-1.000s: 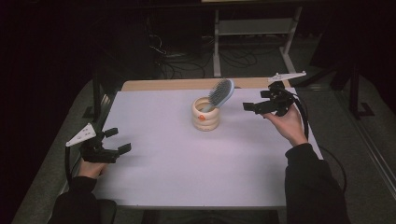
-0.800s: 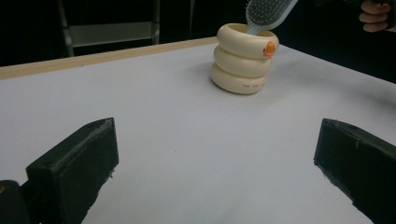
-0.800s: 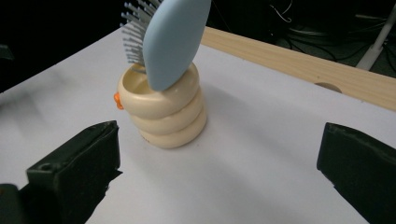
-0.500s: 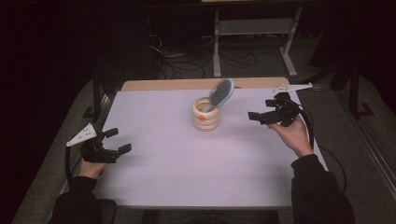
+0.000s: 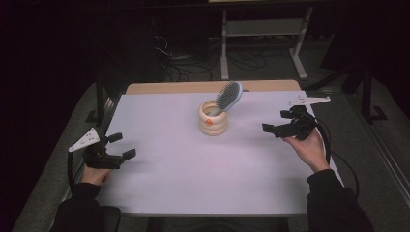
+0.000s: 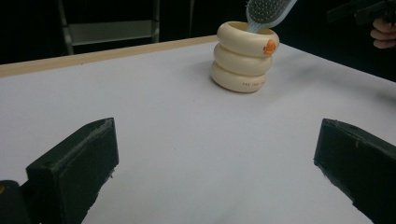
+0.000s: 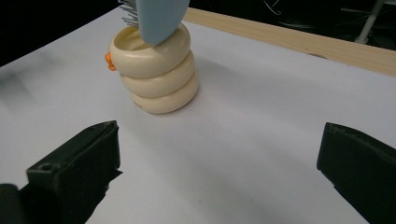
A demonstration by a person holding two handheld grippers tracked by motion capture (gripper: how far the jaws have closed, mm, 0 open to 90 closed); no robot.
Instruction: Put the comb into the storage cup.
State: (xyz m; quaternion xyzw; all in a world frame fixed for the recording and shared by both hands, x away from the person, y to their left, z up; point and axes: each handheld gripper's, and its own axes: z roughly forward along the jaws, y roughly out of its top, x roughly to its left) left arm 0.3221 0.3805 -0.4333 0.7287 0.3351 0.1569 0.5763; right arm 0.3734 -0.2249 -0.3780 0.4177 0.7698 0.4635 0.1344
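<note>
Right now a cream holder (image 5: 213, 118) made of three stacked rings stands upright near the middle of the white table (image 5: 193, 183), a little toward its far edge. A light-blue hairbrush (image 5: 227, 97) sits in the holder handle-down, its bristled head leaning out over the rim toward the far right. A small orange mark shows on the holder's top ring, on the side facing the person.

The right gripper (image 5: 283, 124) is held just above the table, to the right of the holder and well apart from it, with its jaws spread wide and nothing between them — the right gripper view looks across bare tabletop at the holder (image 7: 154, 72) and the back of the brush head (image 7: 158, 16). The left gripper (image 5: 121, 147) rests near the table's left edge, farther from the holder, its jaws likewise wide apart and empty. From the left gripper view, the holder (image 6: 244, 58) stands off beyond the jaws, with the hairbrush (image 6: 267, 11) bristles facing this way, and the other hand shows at the upper right corner.
</note>
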